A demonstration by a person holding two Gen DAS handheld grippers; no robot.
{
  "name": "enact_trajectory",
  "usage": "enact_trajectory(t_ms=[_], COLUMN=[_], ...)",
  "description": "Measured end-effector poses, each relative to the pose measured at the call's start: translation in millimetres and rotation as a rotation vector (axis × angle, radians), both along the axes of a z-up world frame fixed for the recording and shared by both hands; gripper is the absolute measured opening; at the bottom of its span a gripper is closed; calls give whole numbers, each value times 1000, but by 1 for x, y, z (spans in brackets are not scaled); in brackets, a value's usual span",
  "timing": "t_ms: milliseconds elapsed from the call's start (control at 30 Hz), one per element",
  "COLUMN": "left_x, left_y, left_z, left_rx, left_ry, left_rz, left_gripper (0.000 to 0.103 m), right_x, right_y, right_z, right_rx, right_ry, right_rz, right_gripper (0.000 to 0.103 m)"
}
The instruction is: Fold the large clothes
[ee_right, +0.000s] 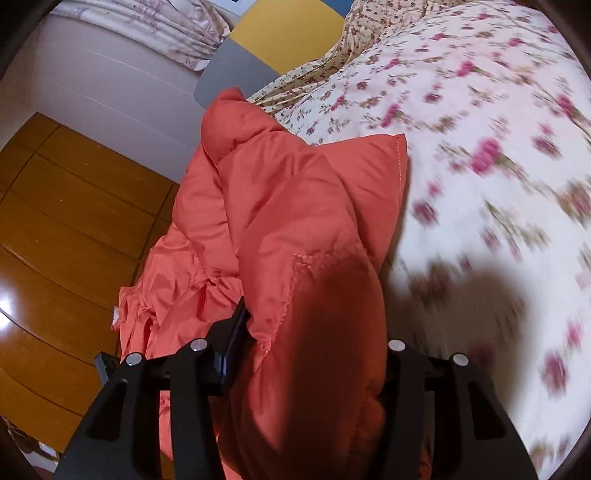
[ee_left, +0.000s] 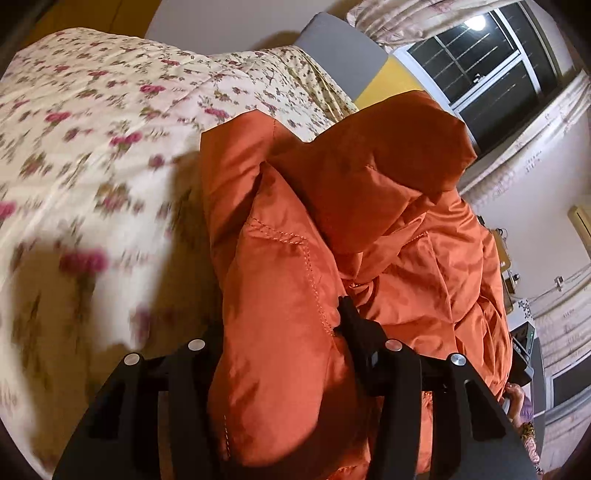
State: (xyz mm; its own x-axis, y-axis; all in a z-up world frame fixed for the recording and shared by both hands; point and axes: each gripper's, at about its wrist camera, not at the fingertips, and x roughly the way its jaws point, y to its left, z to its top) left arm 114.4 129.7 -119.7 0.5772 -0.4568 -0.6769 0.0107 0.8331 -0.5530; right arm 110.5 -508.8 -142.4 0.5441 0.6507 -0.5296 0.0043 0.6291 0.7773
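- Left wrist view: left gripper [ee_left: 284, 332] is clamped on the padded orange jacket [ee_left: 369, 206], held above the floral bed quilt [ee_left: 92, 140]. Risk, in my judgement: the slippery, bulky fabric could slide out of the grip.
- Right wrist view: right gripper [ee_right: 314, 332] is clamped on the jacket beside the quilt; loose folds overhang the wooden floor [ee_right: 66, 206] and could drag.
- No legible writing in either view.

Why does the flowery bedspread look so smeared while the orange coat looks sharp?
Left wrist view: the floral bedspread streaks with motion blur, most near the bottom, while the orange jacket stays crisp; a lamp glares in the window. Right wrist view: the same smear on the bedspread, a dark shadow on it, glare on the wooden floor.
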Motion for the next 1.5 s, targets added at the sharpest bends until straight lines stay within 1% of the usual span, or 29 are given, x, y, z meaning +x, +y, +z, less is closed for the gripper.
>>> enact_trajectory(t_ms=[167,200,233,267,300,367,433,467,500,533,567,667,700,733,800,833,867,900,933,967,1000,1067,1100,1133,1200,1300,1400,1433,1500], left_x=[-37,-40,-46,-47,-50,-58,-67,-71,-72,-68,-62,-26,-17,-5,22,37,45,52,51,51,48,37,31,25,18,15,22,27,41], left_y=[-8,-9,-10,-10,-10,-4,3,9,11,14,15,8,4,0,-12,-18,-20,-22,-23,-25,-26,-26,-24,-18,-12,-12,-18,-22,-26], left_z=[2,2,3,4,6,13,24,34,40,50,55,69,71,72,68,62,56,49,45,42,41,43,46,54,72,103,135,143,151], left_rx=[17,23,33,44,60,90,121,150,163,168,165,186,200,221,235,249,246,219,203,193,179,141,117,73,41,33,64,84,98], left_ry=[-15,-20,-25,-25,-21,-30,-75,-103,-119,-150,-163,-187,-187,-178,-157,-130,-107,-84,-77,-66,-69,-88,-97,-117,-177,-268,-377,-412,-440], left_rz=[-7,-7,-4,5,19,60,96,120,131,136,132,102,89,82,23,-1,-12,-32,-40,-35,-32,-24,3,41,91,140,187,209,250], left_gripper=[50,50,50,57,70,85,86,86,86,87,93,94,94,94,94,94,91,71,61,52,37,23,20,19,16,15,15,15,15], right_x=[-40,-45,-53,-57,-61,-66,-70,-70,-65,-58,-52,-22,0,13,30,36,40,41,39,33,31,21,19,17,14,19,34,39,56], right_y=[-2,-1,-2,-2,-1,-1,-5,-8,-8,-9,-8,-1,8,12,21,23,24,26,27,28,28,26,26,26,27,30,35,36,38], right_z=[3,4,6,10,15,29,45,55,62,70,75,83,82,79,73,69,65,64,62,60,61,72,79,88,112,143,167,171,172], right_rx=[-18,-28,-61,-102,-150,-230,-290,-312,-318,-322,-328,-372,-372,-363,-351,-349,-338,-329,-329,-320,-314,-310,-300,-293,-311,-315,-341,-350,-342], right_ry=[-14,-19,-22,-22,-27,-68,-114,-147,-168,-190,-198,-198,-188,-171,-129,-110,-101,-94,-87,-100,-117,-154,-170,-191,-243,-311,-364,-372,-370], right_rz=[-38,-50,-71,-86,-100,-119,-142,-152,-152,-143,-133,-92,-83,-64,-37,-33,-24,-22,-31,-35,-36,-55,-61,-68,-89,-117,-174,-194,-237], right_gripper=[51,56,59,71,81,82,84,88,90,91,92,92,92,92,92,91,79,58,51,37,23,18,17,16,14,14,14,14,14])
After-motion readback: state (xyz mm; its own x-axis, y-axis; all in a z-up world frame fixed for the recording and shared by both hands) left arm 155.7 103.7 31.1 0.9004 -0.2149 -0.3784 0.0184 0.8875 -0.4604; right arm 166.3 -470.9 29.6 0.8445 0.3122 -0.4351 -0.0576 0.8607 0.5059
